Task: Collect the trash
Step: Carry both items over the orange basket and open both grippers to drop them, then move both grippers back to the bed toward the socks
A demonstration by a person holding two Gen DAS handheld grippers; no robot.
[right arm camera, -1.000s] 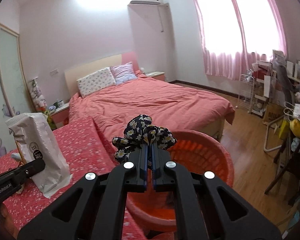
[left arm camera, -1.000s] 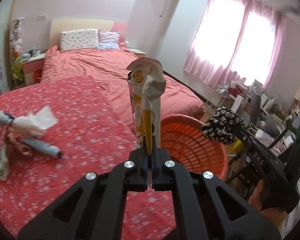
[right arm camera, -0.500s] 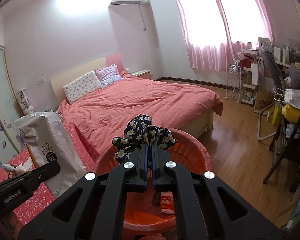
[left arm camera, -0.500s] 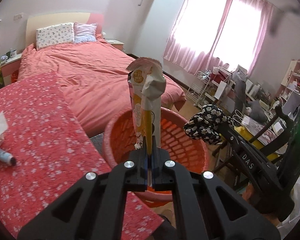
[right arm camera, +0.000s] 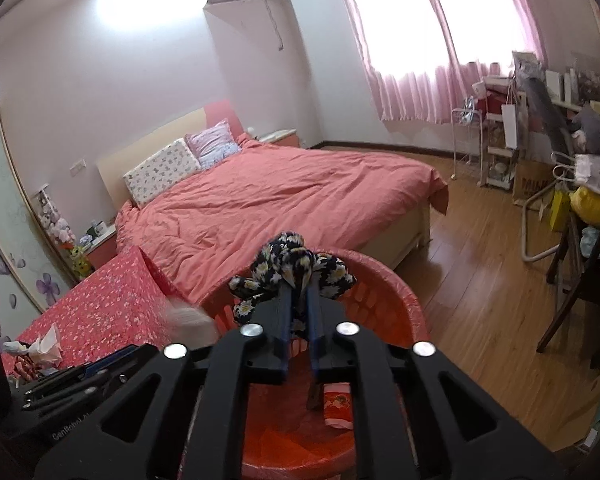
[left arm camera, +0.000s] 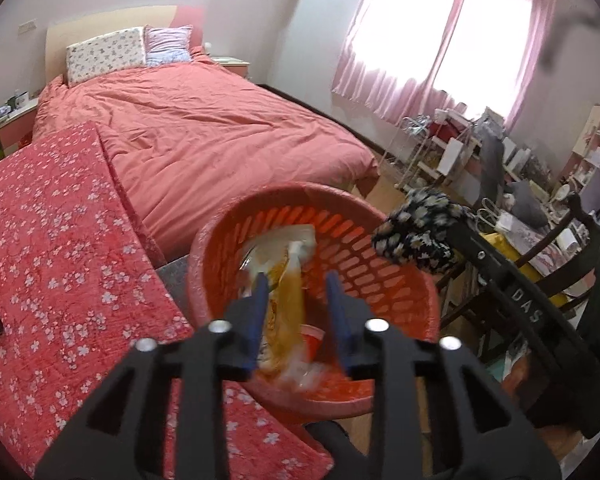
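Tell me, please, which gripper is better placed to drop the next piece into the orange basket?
Right: its gripper has the flowered cloth above the basket. The left gripper has let its wrapper go.

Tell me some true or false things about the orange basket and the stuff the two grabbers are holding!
1. The left gripper has its jaws apart, and the snack wrapper is dropping into the orange basket. True; the jaws are opening.

2. The right gripper has flowery black cloth between its fingers. True; its jaws are just starting to open.

3. The basket is green. False; it is orange with slots in its wall.

4. The basket is empty apart from the wrapper. False; a small red packet lies on its bottom.

5. The bed has a blue cover. False; the cover is salmon pink.
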